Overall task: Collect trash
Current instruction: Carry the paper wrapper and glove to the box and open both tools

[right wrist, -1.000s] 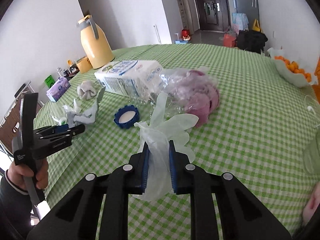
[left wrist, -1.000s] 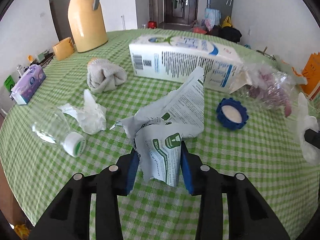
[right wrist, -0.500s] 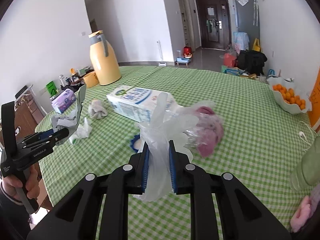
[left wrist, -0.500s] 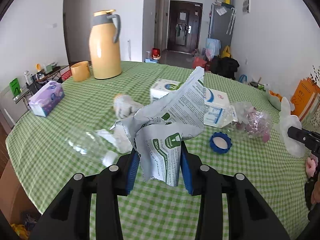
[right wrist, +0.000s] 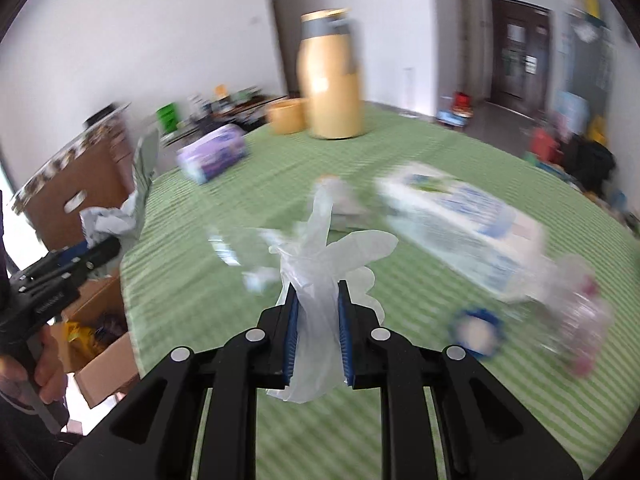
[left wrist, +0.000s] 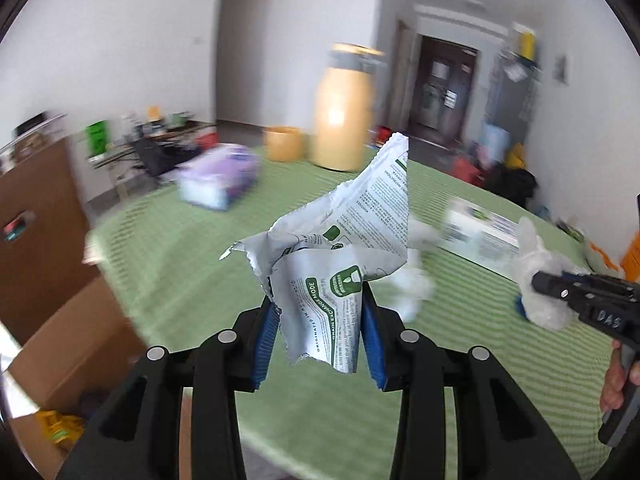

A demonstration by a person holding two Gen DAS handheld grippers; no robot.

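At far left we see an open cardboard box [left wrist: 76,344] beside the table [left wrist: 168,248]. Our left gripper [left wrist: 320,336] pinches a crumpled printed wrapper [left wrist: 344,252], held above the green cloth. Our right gripper [right wrist: 318,340] clamps a thin plastic glove [right wrist: 320,264]. Behind, blurred, stands what looks like a yellow jug [right wrist: 330,76].

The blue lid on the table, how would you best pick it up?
Pinch the blue lid across its rim from above: it seems to lie flat on the table, so only the ridged edge offers a hold. It is blurred, so details are unsure.
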